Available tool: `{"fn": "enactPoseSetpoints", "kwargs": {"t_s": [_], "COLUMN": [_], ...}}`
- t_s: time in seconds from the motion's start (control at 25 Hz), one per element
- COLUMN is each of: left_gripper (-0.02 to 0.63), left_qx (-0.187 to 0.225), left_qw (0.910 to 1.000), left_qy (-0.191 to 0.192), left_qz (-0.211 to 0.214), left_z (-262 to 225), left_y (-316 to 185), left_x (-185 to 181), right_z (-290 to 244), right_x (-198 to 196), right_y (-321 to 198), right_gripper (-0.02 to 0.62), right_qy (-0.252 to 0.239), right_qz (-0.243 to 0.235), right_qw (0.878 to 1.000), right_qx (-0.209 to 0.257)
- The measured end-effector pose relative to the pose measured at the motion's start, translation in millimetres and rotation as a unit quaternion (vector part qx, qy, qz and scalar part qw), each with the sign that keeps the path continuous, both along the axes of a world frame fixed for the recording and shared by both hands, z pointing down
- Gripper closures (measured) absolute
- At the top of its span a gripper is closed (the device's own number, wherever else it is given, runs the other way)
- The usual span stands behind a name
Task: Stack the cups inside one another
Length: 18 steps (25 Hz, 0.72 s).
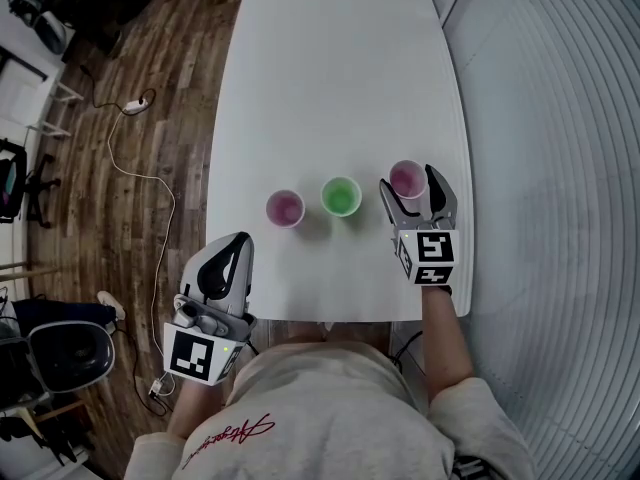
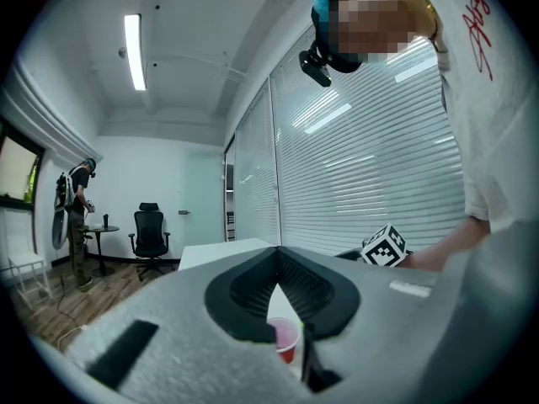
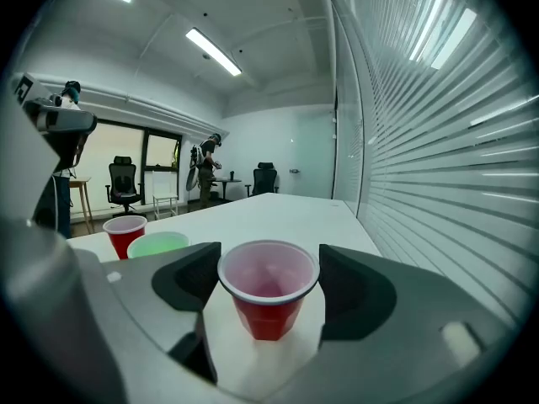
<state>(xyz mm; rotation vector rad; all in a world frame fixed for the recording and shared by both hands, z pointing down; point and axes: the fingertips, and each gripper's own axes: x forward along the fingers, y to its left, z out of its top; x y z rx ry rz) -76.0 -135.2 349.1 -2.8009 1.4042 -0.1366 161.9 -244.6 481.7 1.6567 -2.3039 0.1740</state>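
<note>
Our right gripper (image 1: 410, 181) squeezes the upright red cup (image 3: 268, 310); the green cup (image 1: 341, 197) stands just left. Our left gripper (image 1: 240, 243) is closed.

Leftmost cup (image 2: 284, 338) mostly hidden behind left tongs (image 2: 278, 259).

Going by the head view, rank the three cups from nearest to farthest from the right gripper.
1. The right red cup, at the right end of the row, between the jaws of the right gripper.
2. The green cup, in the middle of the row.
3. The left red cup, at the far left end.
</note>
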Motion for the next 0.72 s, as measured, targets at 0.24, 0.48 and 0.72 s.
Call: {"fn": "enactPoseSetpoints", "kwargs": {"t_s": [0.24, 0.48, 0.72], "left_gripper": [0.611, 0.611, 0.611], "left_qx": [0.005, 0.007, 0.009], "left_qw": [1.0000, 0.9999, 0.9997], "left_qy": [0.007, 0.013, 0.019], "left_qz": [0.001, 0.006, 0.007], "left_z": [-4, -6, -7], "left_y": [5, 6, 1], "left_x": [-6, -6, -3], "right_z": [-15, -36, -59], "right_x": [-9, -19, -28], "right_y": [17, 32, 35], "right_gripper": [0.236, 0.236, 0.236], "right_qy": [-0.002, -0.009, 0.000], "right_qz": [-0.005, -0.020, -0.037], "right_qw": [1.000, 1.000, 0.998], "right_qx": [0.010, 0.022, 0.042]}}
